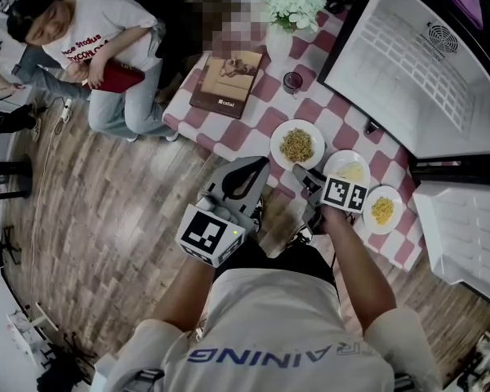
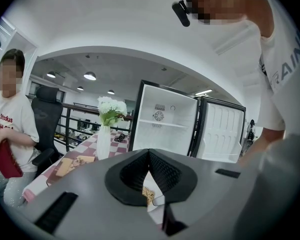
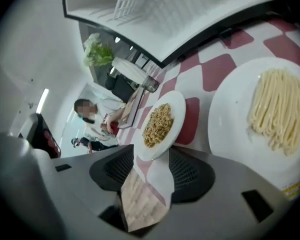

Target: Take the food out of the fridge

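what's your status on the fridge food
left gripper shut, right gripper open, both empty. three plates already on the table, fridge open and bare. nothing blocking.

1. Plate of brown noodles [image 1: 296,144], plate of pale noodles [image 1: 351,167] and plate of yellow food [image 1: 383,210]: white, round, lying flat in a row near the checked desk's [image 1: 265,114] edge.
2. Fridge [image 1: 416,64]: white inside, door open, just beside them.

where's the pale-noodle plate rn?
Head view, right of centre: pale-noodle plate is the middle of three on the checked table, between the brown-noodle plate and the yellow-food plate, near the open fridge.
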